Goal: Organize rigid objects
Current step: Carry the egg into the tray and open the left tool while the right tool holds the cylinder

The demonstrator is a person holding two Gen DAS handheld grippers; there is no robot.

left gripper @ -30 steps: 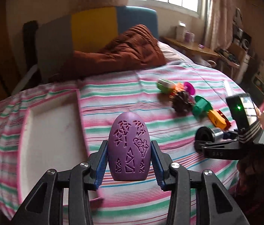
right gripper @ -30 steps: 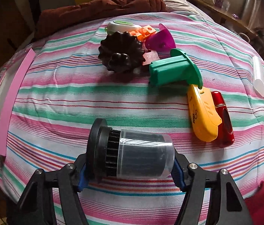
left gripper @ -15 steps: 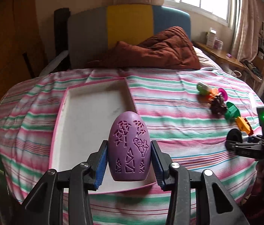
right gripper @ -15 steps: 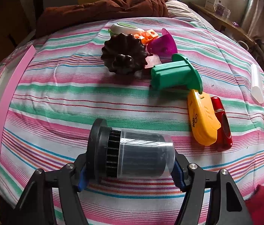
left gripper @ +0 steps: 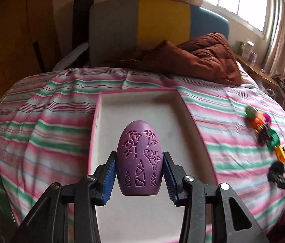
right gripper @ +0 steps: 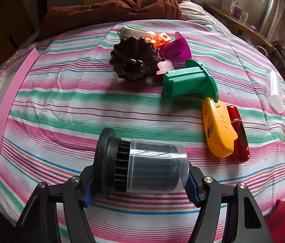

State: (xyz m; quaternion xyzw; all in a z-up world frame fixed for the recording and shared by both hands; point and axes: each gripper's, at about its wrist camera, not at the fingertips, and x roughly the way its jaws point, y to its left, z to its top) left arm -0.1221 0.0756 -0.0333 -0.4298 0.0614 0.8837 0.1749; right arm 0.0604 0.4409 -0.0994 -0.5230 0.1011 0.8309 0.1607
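My left gripper (left gripper: 139, 179) is shut on a purple carved egg (left gripper: 139, 160), held upright over the near part of a white tray with a pink rim (left gripper: 195, 119). My right gripper (right gripper: 140, 182) is shut on a black filter in a clear cylinder (right gripper: 142, 168), lying sideways just above the striped bedspread. In the right wrist view the tray's pink rim (right gripper: 11, 101) is at the far left. The right gripper shows blurred at the right edge of the left wrist view (left gripper: 284, 174).
On the bed ahead of the right gripper lie a dark fluted mould (right gripper: 135, 58), a green spool (right gripper: 189, 81), a yellow case (right gripper: 217, 127), a red case (right gripper: 240, 131), a purple scoop (right gripper: 175, 48), orange pieces (right gripper: 160, 39) and a white tube (right gripper: 275, 91). A brown duvet (left gripper: 199, 58) lies at the headboard.
My left gripper has swung left with the egg, from over the bedspread to over the tray. The right gripper has held its cylinder almost still, drifting slightly.
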